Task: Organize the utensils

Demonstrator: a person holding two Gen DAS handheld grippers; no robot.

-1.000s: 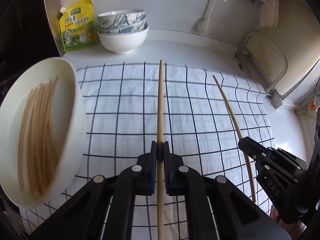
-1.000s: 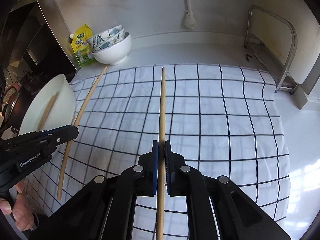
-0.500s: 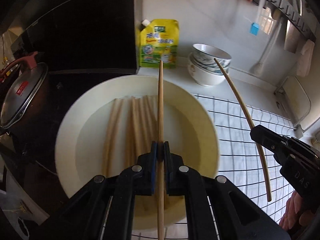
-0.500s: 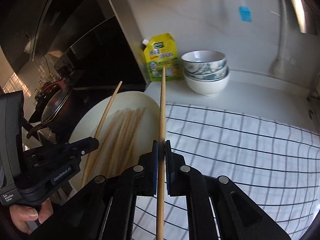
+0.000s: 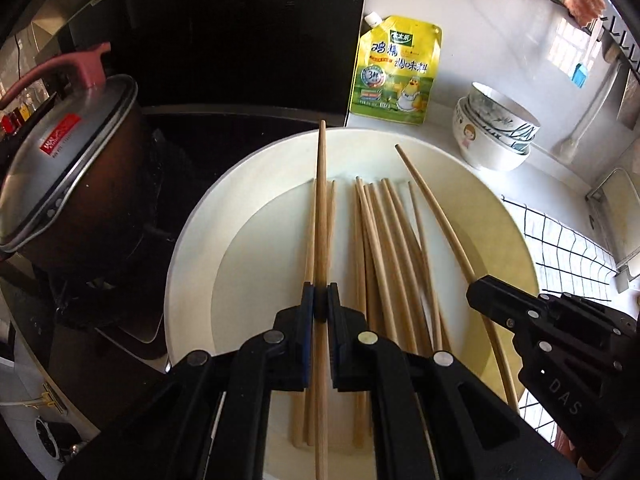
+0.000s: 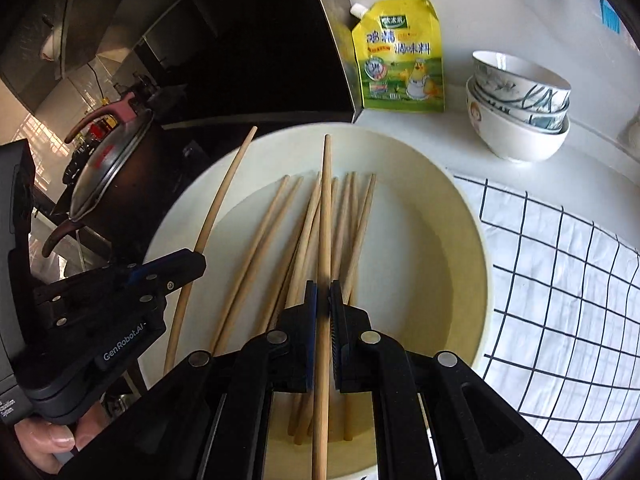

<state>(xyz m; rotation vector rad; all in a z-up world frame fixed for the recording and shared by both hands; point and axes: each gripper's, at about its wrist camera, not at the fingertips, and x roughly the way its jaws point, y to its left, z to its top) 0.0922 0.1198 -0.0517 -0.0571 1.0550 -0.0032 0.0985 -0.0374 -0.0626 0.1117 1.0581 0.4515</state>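
Over a white plate (image 5: 188,248) my left gripper (image 5: 320,296) is shut on a wooden chopstick (image 5: 321,200) that points away from me. Several more chopsticks (image 5: 384,248) lie side by side in the plate below it. Just to the right, my right gripper (image 6: 323,292) is shut on a second chopstick (image 6: 326,200), also above the plate (image 6: 472,240) and its loose chopsticks (image 6: 356,220). In the left wrist view the right gripper (image 5: 476,290) shows with its chopstick (image 5: 436,208). The right wrist view shows the left gripper (image 6: 196,262) and its chopstick (image 6: 220,196).
A dark pot with a metal lid (image 5: 60,184) stands left of the plate on a black stove. Behind the plate are a yellow seasoning pouch (image 5: 396,68) and stacked bowls (image 5: 496,136). A checked cloth (image 6: 560,280) covers the counter to the right. A hand (image 6: 44,440) holds the left gripper.
Both grippers have swung left from above the checked cloth to above the white plate, each keeping its chopstick clamped.
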